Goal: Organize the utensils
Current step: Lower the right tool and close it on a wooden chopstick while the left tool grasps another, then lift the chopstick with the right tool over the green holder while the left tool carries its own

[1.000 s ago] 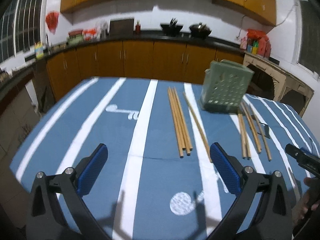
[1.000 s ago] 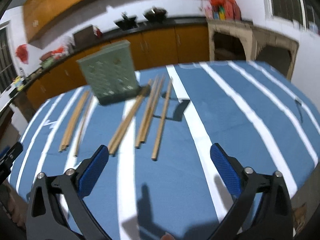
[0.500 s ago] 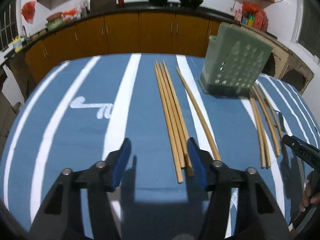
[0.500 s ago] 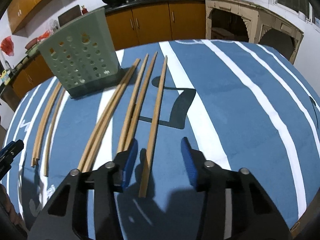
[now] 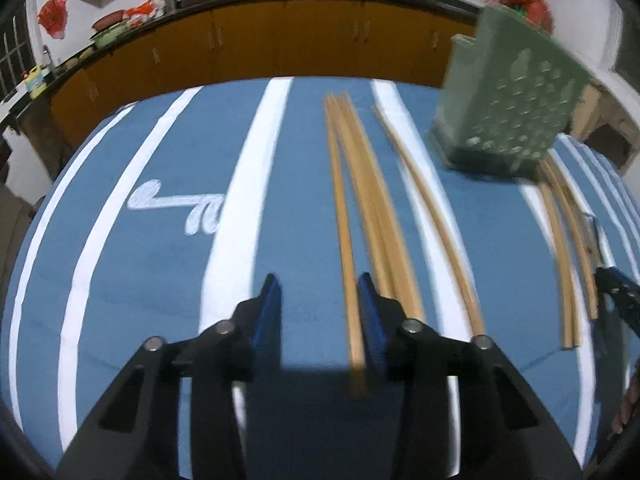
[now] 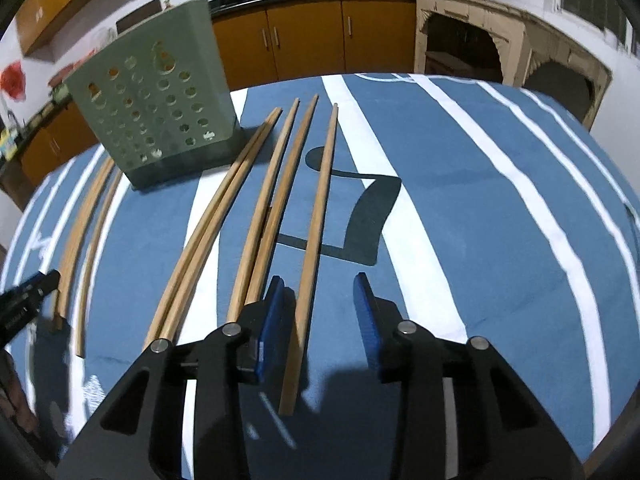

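Note:
Several long wooden chopsticks lie lengthwise on the blue striped tablecloth [image 5: 160, 248]. A green perforated holder [image 5: 508, 100] [image 6: 156, 100] stands upright among them. My left gripper [image 5: 320, 306] is low over the cloth with its jaws closing. The leftmost chopstick [image 5: 346, 248] runs between them, close to the right pad [image 5: 370, 312], with a gap to the other pad. My right gripper [image 6: 320, 308] is closing too. The rightmost chopstick [image 6: 316, 216] lies between its jaws, beside the left pad [image 6: 276, 316], apart from the right one.
More chopsticks [image 5: 376, 200] lie just right of my left gripper, and another group [image 6: 248, 216] lies left of my right gripper. Kitchen cabinets [image 5: 280, 40] line the far wall beyond the table's edge. A dark printed shape [image 6: 372, 208] marks the cloth.
Both grippers have come down and forward to the near ends of the chopsticks. Their jaws have narrowed from wide open, and each now straddles a single chopstick.

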